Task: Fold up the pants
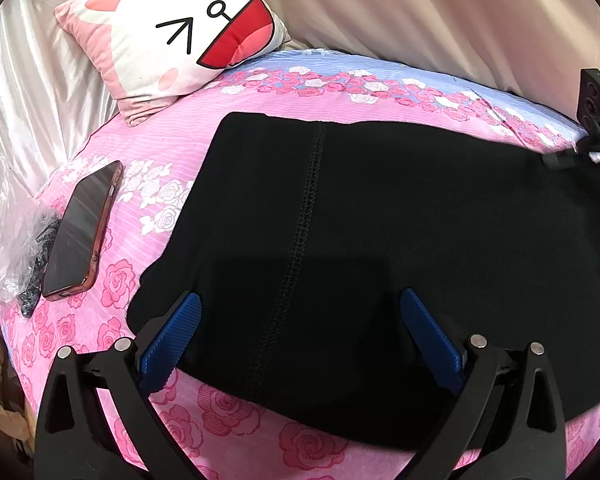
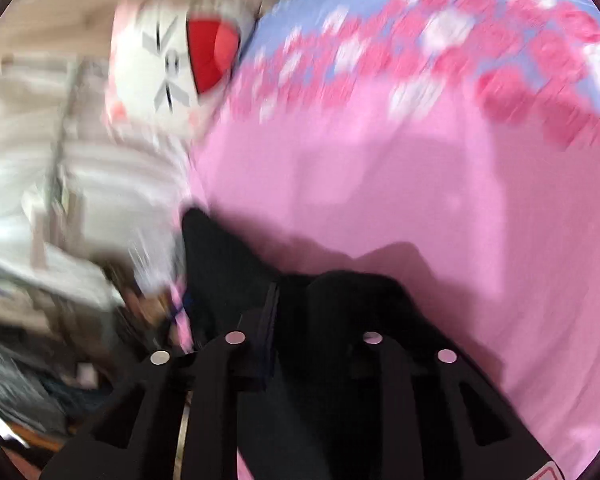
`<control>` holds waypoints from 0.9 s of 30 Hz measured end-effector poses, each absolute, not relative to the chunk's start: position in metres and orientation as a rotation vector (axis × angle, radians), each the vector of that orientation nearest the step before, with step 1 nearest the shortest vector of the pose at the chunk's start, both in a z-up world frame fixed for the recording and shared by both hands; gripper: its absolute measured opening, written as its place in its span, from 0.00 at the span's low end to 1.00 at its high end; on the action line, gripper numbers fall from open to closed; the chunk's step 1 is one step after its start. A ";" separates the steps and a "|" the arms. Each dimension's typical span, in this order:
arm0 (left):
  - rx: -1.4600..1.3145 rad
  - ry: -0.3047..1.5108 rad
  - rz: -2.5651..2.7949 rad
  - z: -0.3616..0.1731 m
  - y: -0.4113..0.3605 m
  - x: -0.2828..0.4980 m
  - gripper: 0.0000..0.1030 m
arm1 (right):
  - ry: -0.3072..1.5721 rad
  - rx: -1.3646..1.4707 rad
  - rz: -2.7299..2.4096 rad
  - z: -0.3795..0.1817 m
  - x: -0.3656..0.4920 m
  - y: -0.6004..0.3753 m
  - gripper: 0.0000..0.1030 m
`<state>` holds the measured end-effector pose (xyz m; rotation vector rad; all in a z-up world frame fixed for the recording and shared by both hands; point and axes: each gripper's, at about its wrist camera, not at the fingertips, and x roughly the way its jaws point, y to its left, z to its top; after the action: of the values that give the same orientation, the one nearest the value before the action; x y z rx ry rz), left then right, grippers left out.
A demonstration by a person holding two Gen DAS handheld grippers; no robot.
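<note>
Left gripper (image 1: 300, 316) hangs wide open over the near edge of the black pants (image 1: 380, 240), its two blue pads (image 1: 172, 336) spread either side of the centre seam, gripping nothing. The single pair of pants lies flat on the pink rose bedsheet (image 1: 220, 144). Right gripper (image 2: 296, 320) is nearly closed with dark cloth of the pants (image 2: 228, 264) bunched between its fingers, though that view is heavily blurred and the pads are hard to make out. One cartoon-face pillow (image 1: 172, 36), one phone (image 1: 82, 228), one crumpled plastic bag (image 1: 0, 216) cut off at the left edge.
</note>
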<state>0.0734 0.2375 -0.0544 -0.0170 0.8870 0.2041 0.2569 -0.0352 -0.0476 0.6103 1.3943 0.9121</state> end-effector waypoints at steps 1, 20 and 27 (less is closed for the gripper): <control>-0.014 0.887 0.206 -0.054 0.237 0.074 0.95 | 1.412 0.640 0.896 -0.063 0.261 -0.035 0.16; -0.037 0.911 0.241 -0.055 0.279 0.111 0.96 | 1.168 0.076 0.867 0.001 0.183 -0.031 0.13; -0.038 0.883 0.288 -0.046 0.278 0.101 0.95 | 1.013 0.195 0.773 0.005 0.201 -0.043 0.10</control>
<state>0.1008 0.2785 -0.0459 -0.0375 0.8826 0.2878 0.2006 -0.0433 0.0045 0.1949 1.0134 0.7727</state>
